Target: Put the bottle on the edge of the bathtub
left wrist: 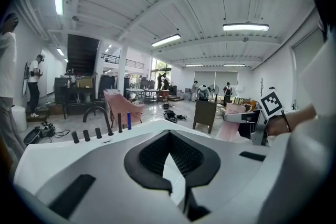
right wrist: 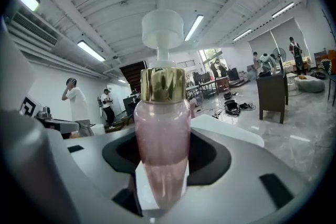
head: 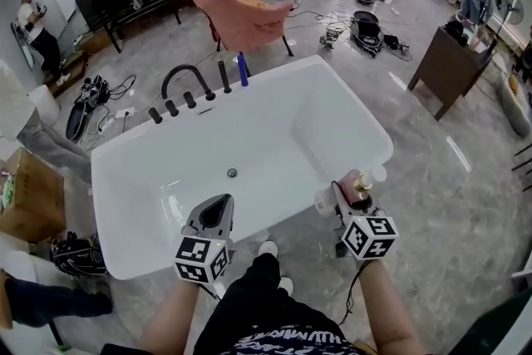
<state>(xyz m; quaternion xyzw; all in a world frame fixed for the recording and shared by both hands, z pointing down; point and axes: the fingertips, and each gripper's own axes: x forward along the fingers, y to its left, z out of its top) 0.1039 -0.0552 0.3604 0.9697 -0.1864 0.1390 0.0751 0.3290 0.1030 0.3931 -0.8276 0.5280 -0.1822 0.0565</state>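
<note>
Nearest us, at lower centre, our left tool (head: 218, 210) hangs over the near rim of the tub (head: 125, 179), its jaws together on nothing. At lower right, our right tool (head: 349, 197) grips the pink bottle (head: 360, 184) upright by its body, over the tub's near-right corner. We cannot tell whether it touches the rim. That rim runs bare toward the upper right, with open floor (head: 432, 179) beside it. A faucet (head: 187, 77) stands on the far rim. Beyond are a pink chair (head: 245, 12) and a brown table (head: 449, 62).
</note>
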